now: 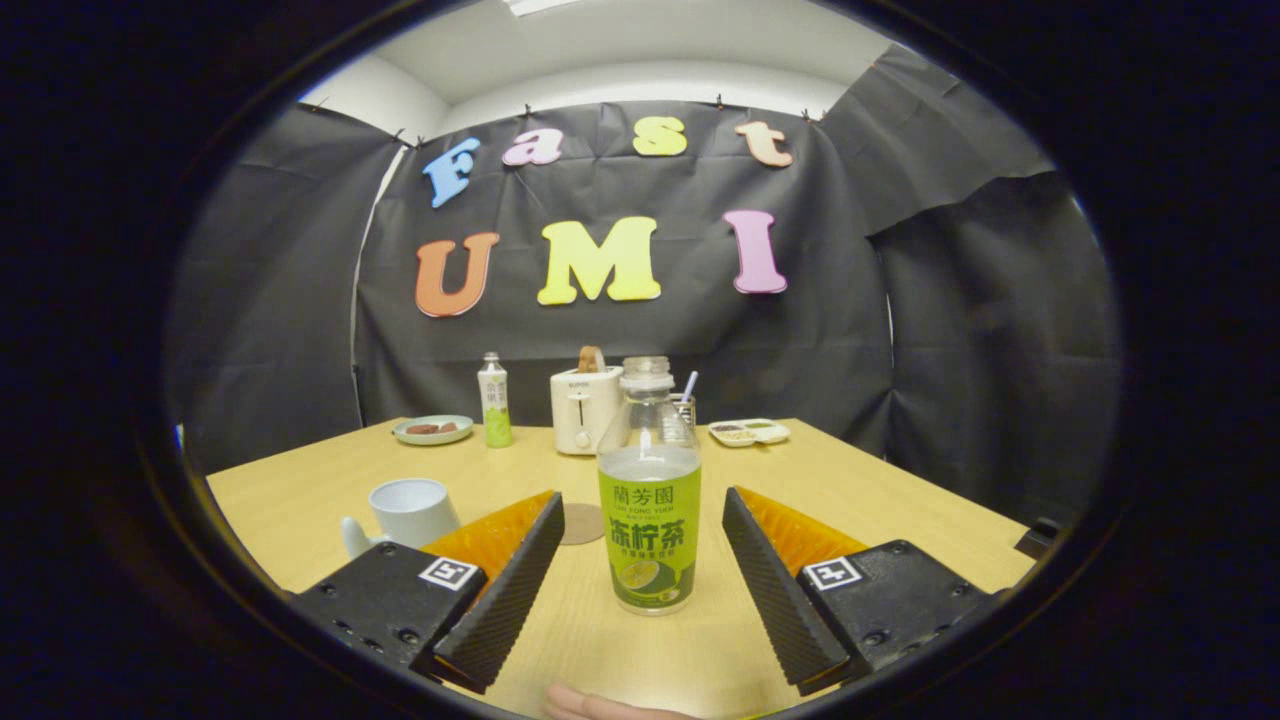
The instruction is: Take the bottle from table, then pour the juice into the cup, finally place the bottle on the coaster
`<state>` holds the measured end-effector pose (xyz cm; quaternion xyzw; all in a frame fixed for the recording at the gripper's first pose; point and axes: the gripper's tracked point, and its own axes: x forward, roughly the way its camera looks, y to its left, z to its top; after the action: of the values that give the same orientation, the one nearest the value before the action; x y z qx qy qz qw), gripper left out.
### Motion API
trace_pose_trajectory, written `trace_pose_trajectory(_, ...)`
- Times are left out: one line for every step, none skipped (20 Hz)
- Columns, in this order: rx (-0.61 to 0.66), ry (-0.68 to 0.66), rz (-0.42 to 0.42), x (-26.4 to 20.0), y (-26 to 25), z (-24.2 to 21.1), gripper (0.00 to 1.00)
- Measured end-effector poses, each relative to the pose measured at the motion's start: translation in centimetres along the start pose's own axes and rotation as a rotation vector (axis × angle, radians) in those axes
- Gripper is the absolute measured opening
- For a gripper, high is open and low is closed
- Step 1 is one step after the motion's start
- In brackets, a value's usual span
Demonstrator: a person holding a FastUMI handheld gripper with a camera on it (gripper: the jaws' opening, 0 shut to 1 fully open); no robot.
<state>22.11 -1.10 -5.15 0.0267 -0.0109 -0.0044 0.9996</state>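
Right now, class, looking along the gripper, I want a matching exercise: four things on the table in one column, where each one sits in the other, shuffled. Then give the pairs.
Things
1. bottle
2. cup
3. coaster
4. toaster

Places
A. far back on the table, beside a second, smaller bottle
B. upright between the open fingers of the gripper, touched by neither
C. flat on the table just left of the near bottle
D. beyond the left finger

Pairs: 1-B, 2-D, 3-C, 4-A
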Motion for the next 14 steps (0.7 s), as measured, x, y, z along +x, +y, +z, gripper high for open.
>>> trace_pose_trajectory(0.005,0.001,0.008,0.5,0.1,0.1,1.00)
trace_pose_trajectory(0.008,-0.001,0.015,1.3,0.3,0.3,1.00)
trace_pose_trajectory(0.005,0.004,0.018,1.9,0.3,0.2,1.00)
trace_pose_trajectory(-0.013,0.012,0.018,2.7,0.3,0.1,1.00)
trace_pose_trajectory(-0.035,0.013,0.007,3.3,0.1,0.0,1.00)
trace_pose_trajectory(-0.054,0.015,-0.004,3.8,-0.1,0.0,1.00)
trace_pose_trajectory(-0.062,0.019,-0.007,4.2,-0.1,-0.1,1.00)
trace_pose_trajectory(-0.064,0.028,-0.017,4.6,-0.2,-0.3,1.00)
trace_pose_trajectory(-0.056,0.041,-0.011,4.8,-0.3,-0.6,1.00)
trace_pose_trajectory(-0.046,0.046,-0.006,4.9,-0.1,-0.8,1.00)
trace_pose_trajectory(-0.036,0.045,-0.008,5.2,-0.4,-0.7,1.00)
trace_pose_trajectory(-0.026,0.043,0.002,5.4,-0.4,-0.6,1.00)
trace_pose_trajectory(-0.005,0.048,0.017,5.4,-0.2,-0.8,0.92)
trace_pose_trajectory(0.006,0.039,0.020,5.6,-0.4,-0.8,0.82)
